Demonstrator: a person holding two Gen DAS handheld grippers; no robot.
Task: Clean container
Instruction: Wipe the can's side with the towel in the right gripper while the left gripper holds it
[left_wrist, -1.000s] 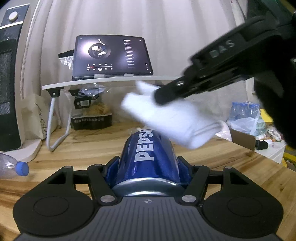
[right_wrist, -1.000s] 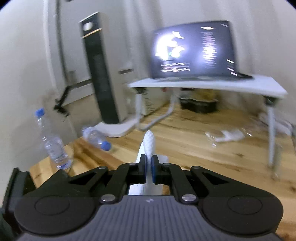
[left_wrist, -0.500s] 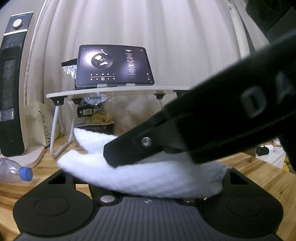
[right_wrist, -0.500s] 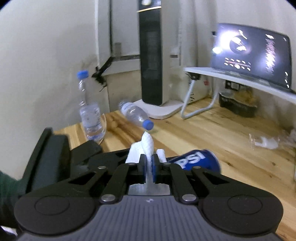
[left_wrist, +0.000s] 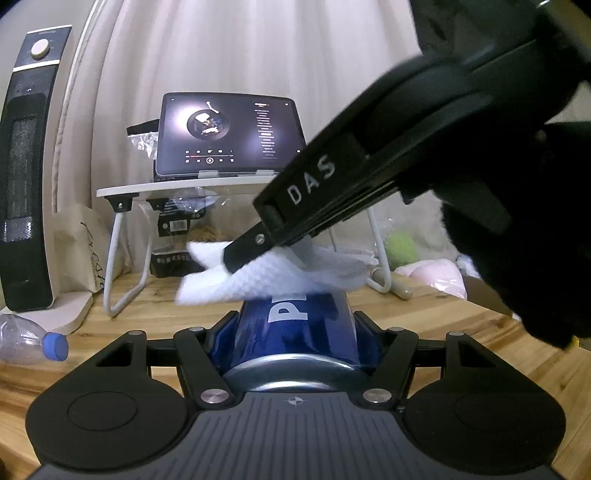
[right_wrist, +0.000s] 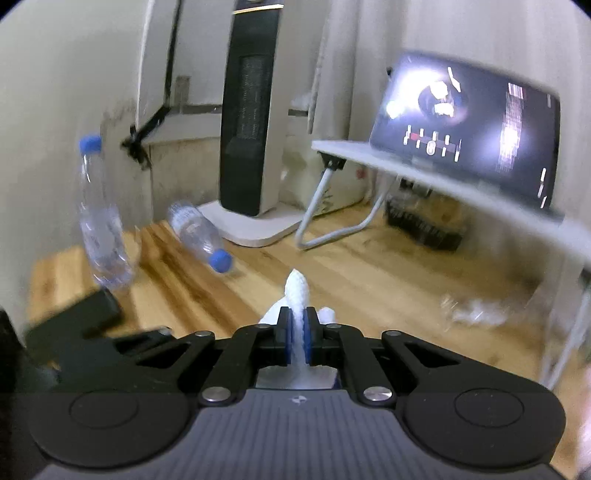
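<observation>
My left gripper (left_wrist: 295, 325) is shut on a blue Pepsi can (left_wrist: 295, 328), held lying along the fingers above the wooden table (left_wrist: 166, 317). My right gripper (right_wrist: 298, 339) is shut on a white cloth (right_wrist: 297, 291). In the left wrist view the right gripper (left_wrist: 236, 258) comes in from the upper right and presses the white cloth (left_wrist: 266, 280) on the far end of the can. The can's far end is hidden under the cloth.
A small white stand (left_wrist: 177, 192) with a lit tablet (left_wrist: 229, 136) stands at the back. A tower heater (left_wrist: 26, 184) is at the left. One plastic bottle (right_wrist: 199, 232) lies on the table, another (right_wrist: 99, 221) stands near the wall.
The right gripper with the cloth has slid from the near end of the can toward its far end, uncovering the can's label. The left gripper has kept its hold on the can.
</observation>
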